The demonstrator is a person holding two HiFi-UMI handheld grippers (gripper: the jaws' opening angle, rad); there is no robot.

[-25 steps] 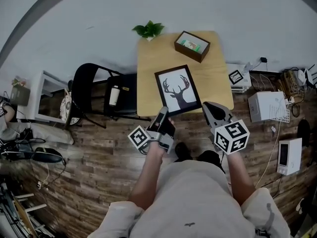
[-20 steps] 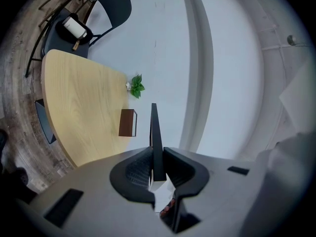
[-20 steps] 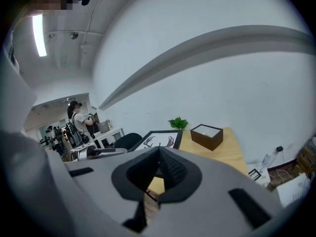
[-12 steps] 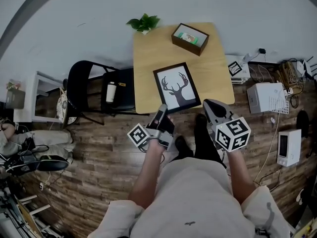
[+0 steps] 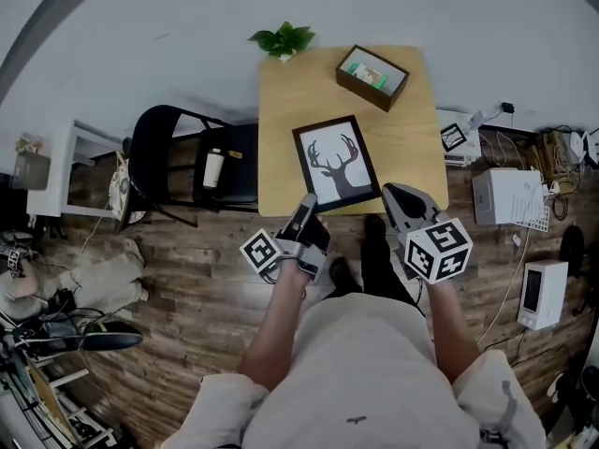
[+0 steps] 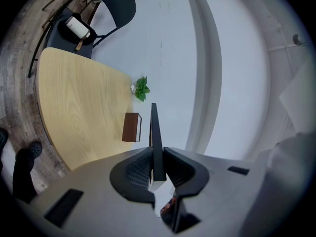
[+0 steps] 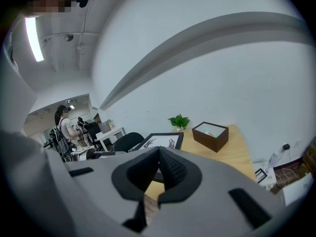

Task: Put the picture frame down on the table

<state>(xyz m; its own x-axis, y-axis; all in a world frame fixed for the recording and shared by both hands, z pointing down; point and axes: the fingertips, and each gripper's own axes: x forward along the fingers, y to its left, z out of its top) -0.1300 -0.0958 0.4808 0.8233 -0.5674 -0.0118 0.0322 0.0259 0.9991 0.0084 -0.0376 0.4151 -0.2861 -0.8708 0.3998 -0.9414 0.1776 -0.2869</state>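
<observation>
little is changed from a second ago: one picture frame (image 5: 335, 162) is still clamped at its near left corner by the left gripper (image 5: 308, 204), over the table's (image 5: 281, 110) near edge. the right gripper (image 5: 390, 192) is shut, empty. one box (image 5: 372, 77) and one plant (image 5: 284, 40) are seen at the far edge.

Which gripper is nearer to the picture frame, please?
Left. The left gripper grips the picture frame at its near edge; the right gripper hangs shut beside its corner, apart.

table (image 5: 281, 101): pale wood, smooth, matt | picture frame (image 5: 335, 161): black matt moulding – white paper print | floor (image 5: 187, 269): dark wood planks, grainy | box (image 5: 360, 86): dark brown wood
</observation>
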